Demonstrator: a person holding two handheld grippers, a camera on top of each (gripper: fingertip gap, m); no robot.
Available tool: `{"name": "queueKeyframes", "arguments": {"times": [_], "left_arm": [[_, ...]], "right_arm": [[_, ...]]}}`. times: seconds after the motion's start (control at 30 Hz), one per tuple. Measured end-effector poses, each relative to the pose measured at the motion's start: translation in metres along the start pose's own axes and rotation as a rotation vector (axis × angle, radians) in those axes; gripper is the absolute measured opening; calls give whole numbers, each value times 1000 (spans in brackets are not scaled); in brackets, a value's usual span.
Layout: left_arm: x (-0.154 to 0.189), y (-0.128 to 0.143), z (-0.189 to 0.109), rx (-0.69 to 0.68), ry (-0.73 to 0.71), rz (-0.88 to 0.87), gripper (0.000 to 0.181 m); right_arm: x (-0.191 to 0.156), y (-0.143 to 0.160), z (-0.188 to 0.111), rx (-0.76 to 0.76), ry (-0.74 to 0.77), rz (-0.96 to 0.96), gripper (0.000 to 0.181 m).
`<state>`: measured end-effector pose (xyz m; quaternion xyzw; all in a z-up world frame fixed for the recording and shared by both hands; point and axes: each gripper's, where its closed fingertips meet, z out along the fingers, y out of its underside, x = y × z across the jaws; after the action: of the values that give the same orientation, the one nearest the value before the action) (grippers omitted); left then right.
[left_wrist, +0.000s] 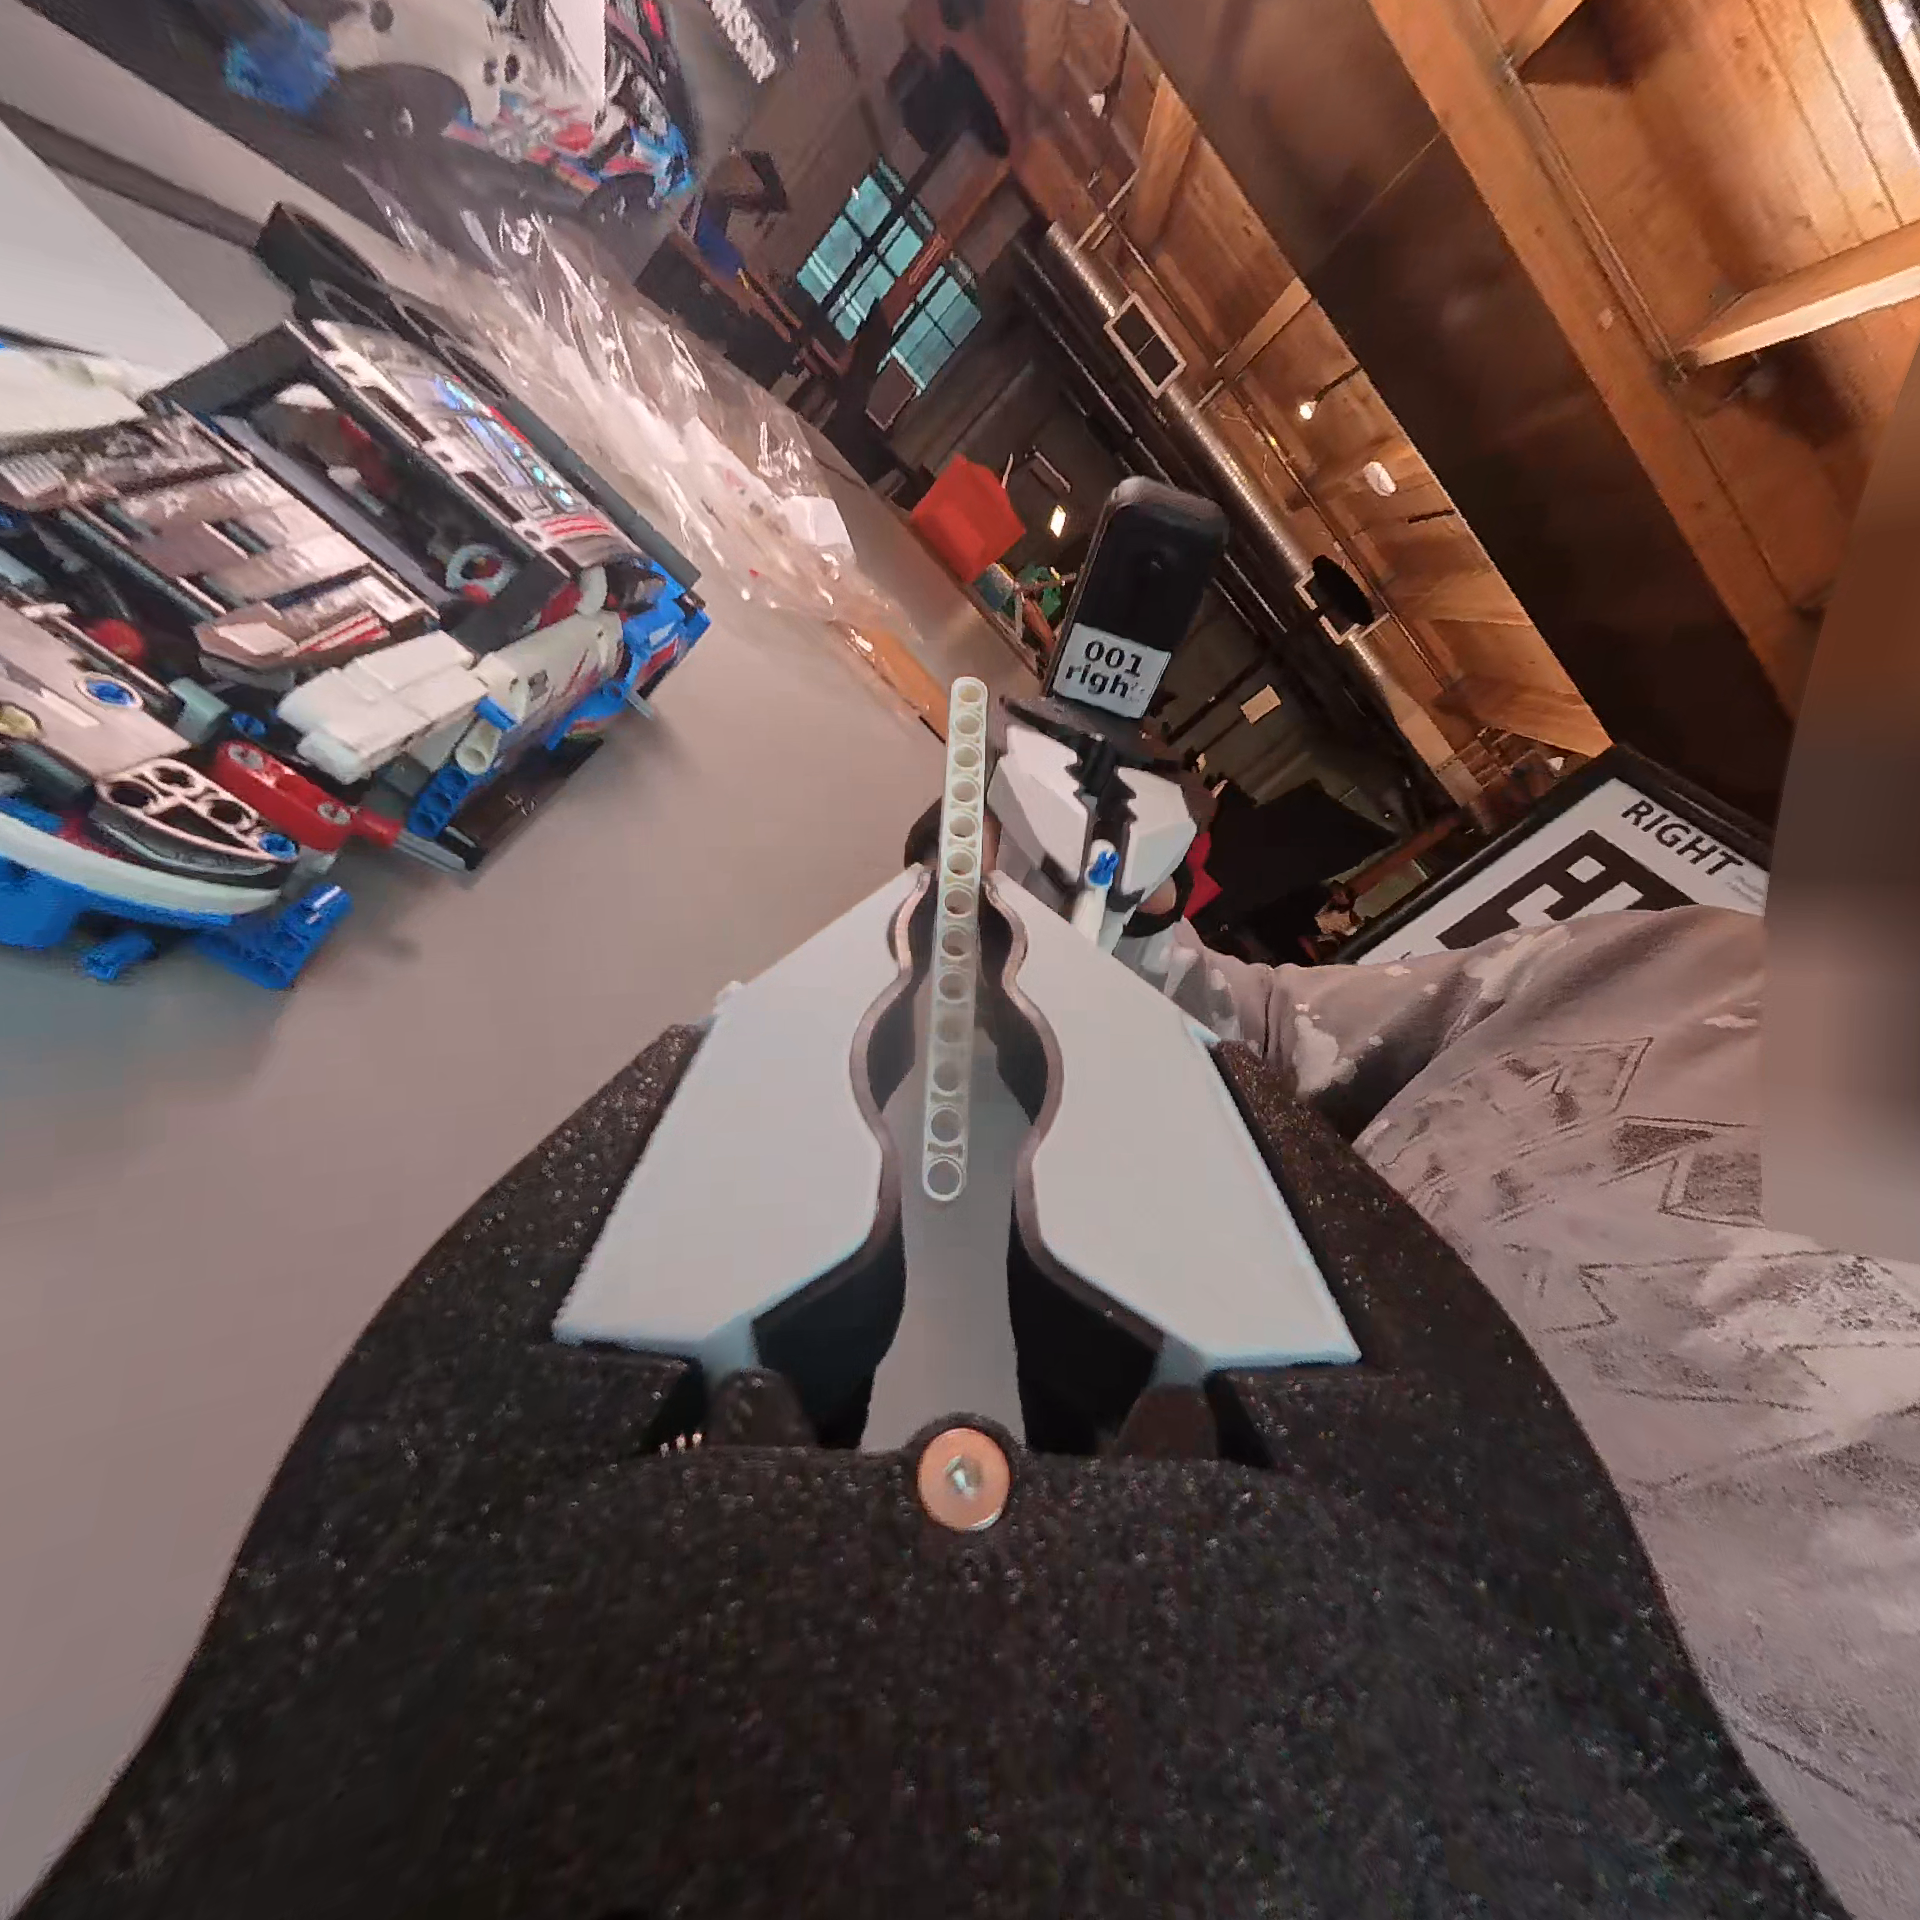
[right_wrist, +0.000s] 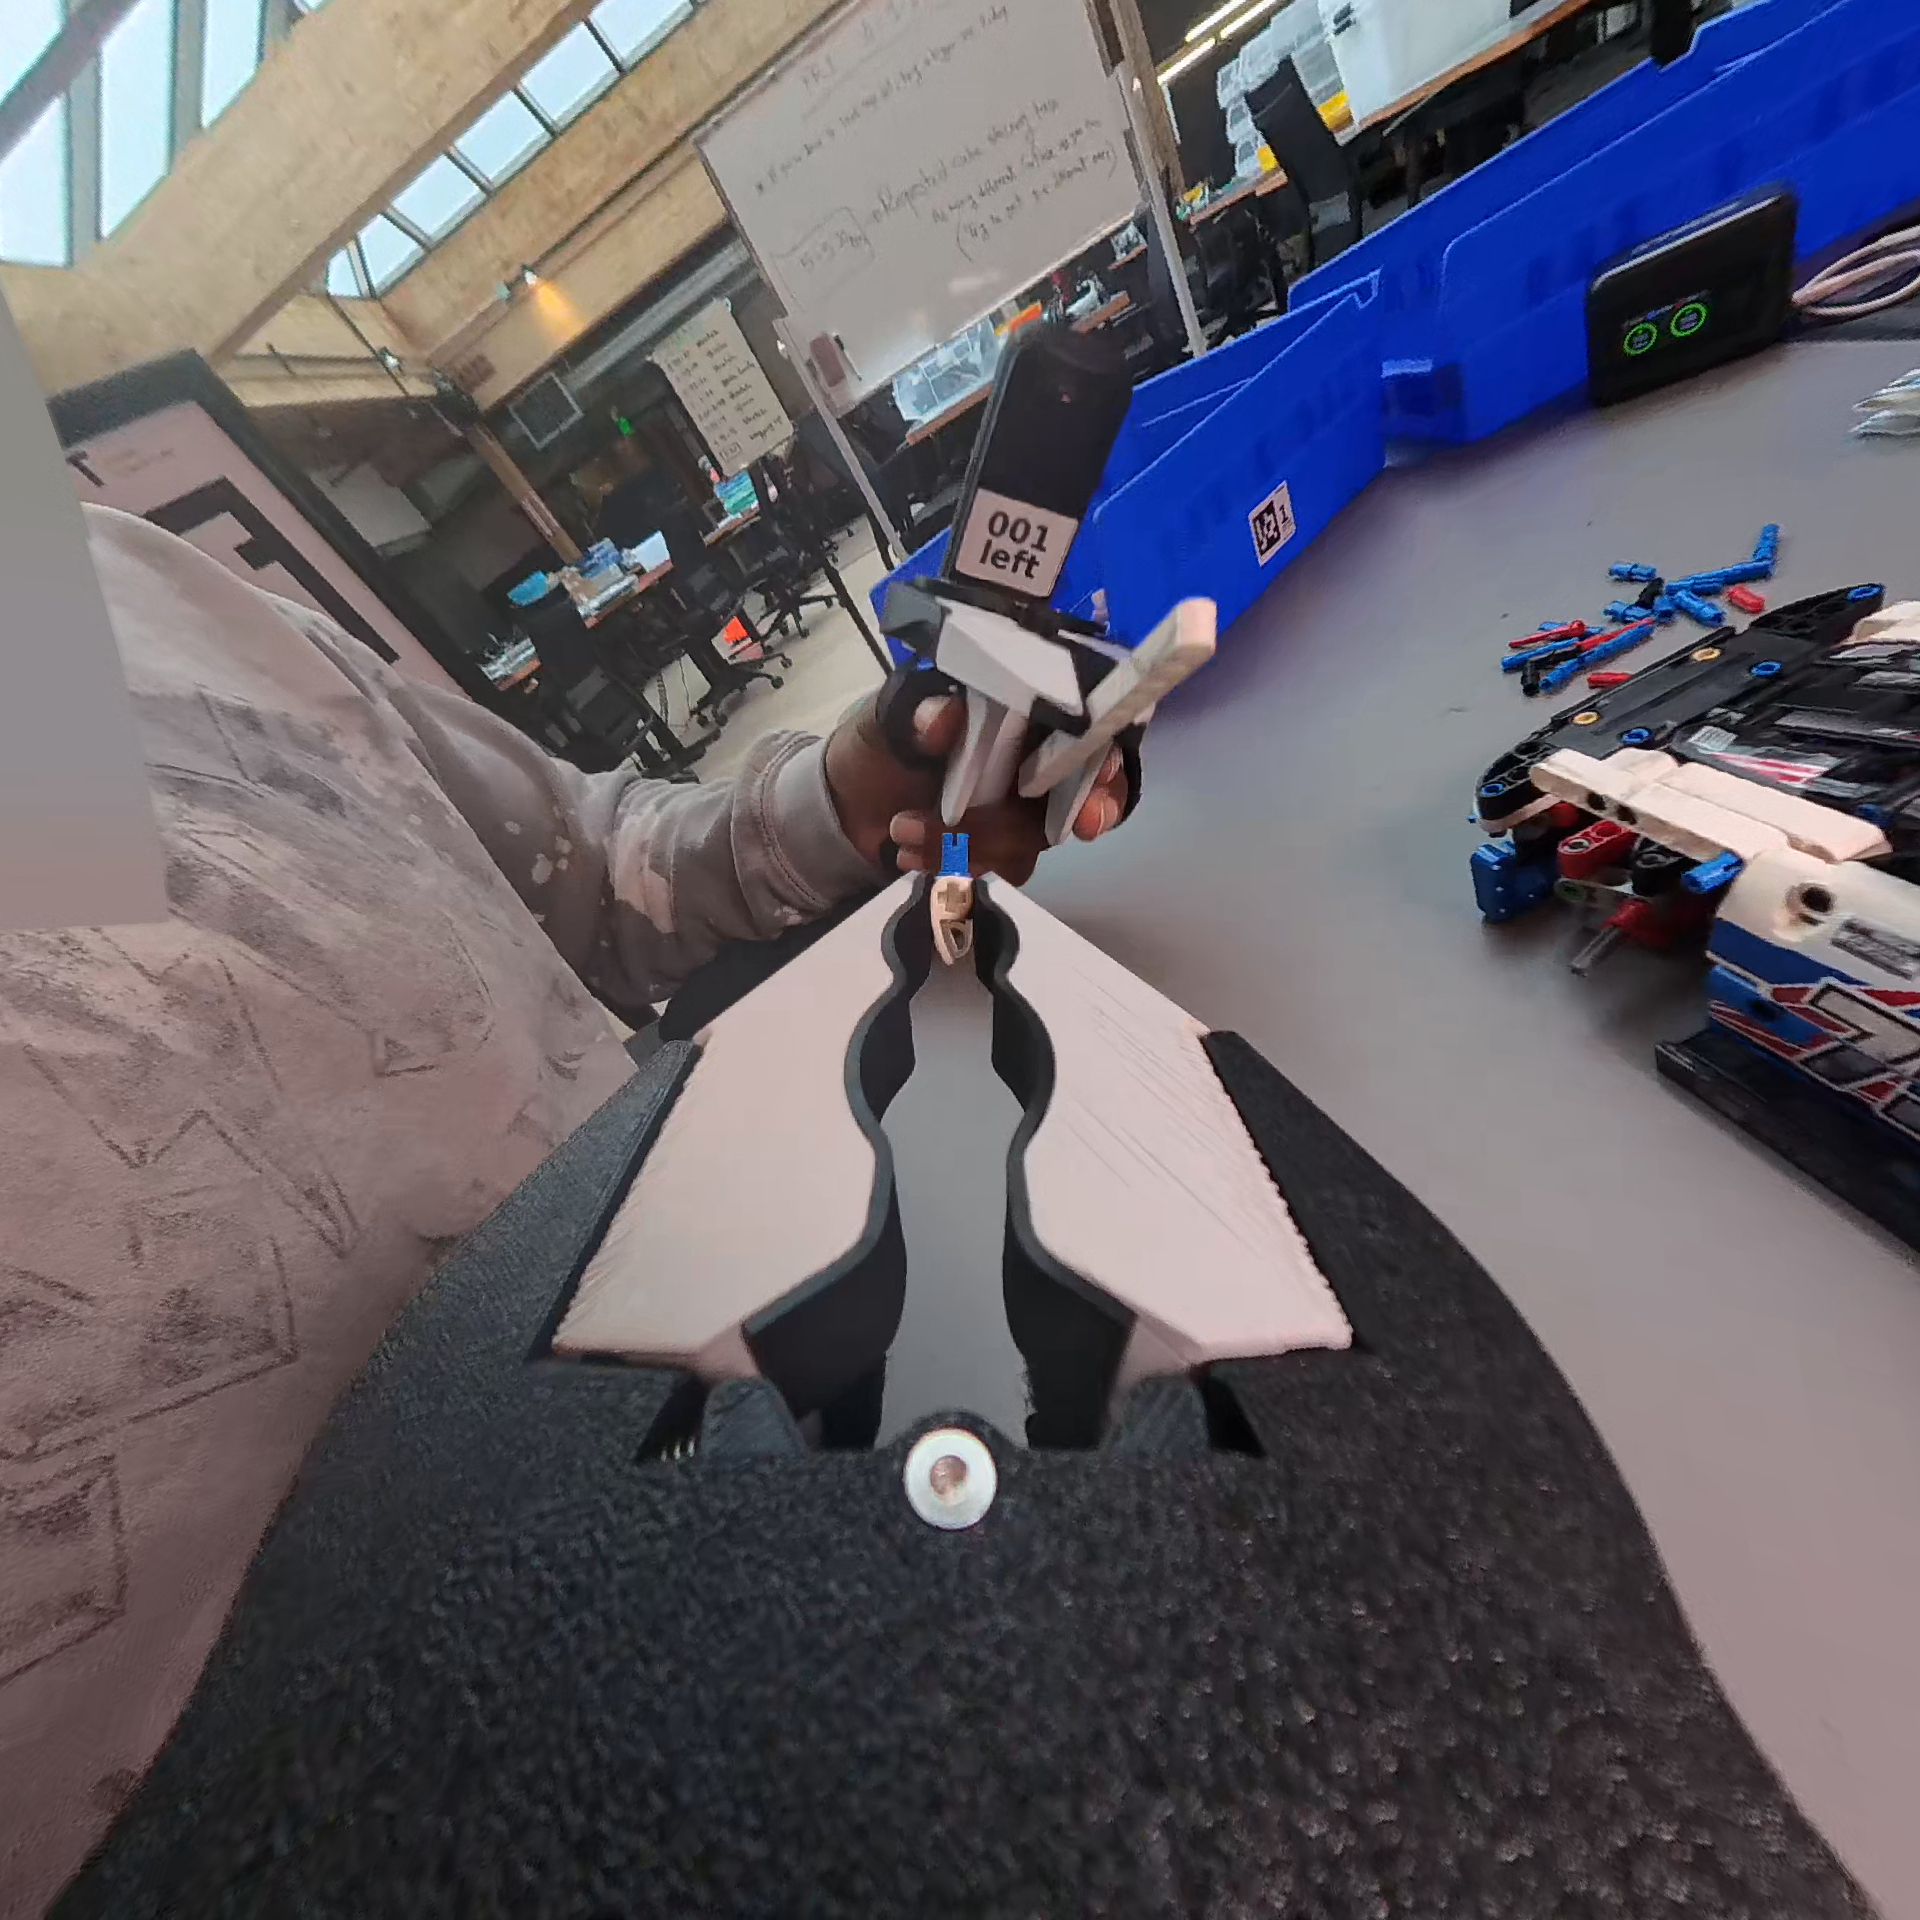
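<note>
Aloft, left tongs (left_wrist: 961, 894) pinching white beam (left_wrist: 956, 935), right tongs (right_wrist: 951, 894) nipping blue-pinned connector (right_wrist: 951, 904)

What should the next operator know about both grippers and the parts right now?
Left gripper: shut on a long white holed beam, held in the air.
Right gripper: shut on a small white connector with a blue pin sticking out.
The two parts are apart, not joined.
The partly built model car sits on the grey table, loose blue and red pins behind it.
</note>
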<state>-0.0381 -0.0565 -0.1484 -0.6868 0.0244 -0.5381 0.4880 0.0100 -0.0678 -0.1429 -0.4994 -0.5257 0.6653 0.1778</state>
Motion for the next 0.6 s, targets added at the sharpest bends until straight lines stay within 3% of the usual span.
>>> {"name": "queueKeyframes", "arguments": {"times": [0.1, 0.27, 0.5, 0.6], "left_arm": [[-9, 22, 9, -113, -39, -12, 5], [-24, 69, 21, -395, -167, 141, 6], [-33, 70, 22, -430, -247, 227, 7], [-31, 68, 19, -424, -233, 247, 18]], "right_arm": [[2, -12, -10, 41, 17, -12, 6], [12, -16, -20, 52, 64, -9, 6], [27, -15, -24, 60, 129, 15, 6], [31, -17, -27, 76, 148, 21, 6]]}}
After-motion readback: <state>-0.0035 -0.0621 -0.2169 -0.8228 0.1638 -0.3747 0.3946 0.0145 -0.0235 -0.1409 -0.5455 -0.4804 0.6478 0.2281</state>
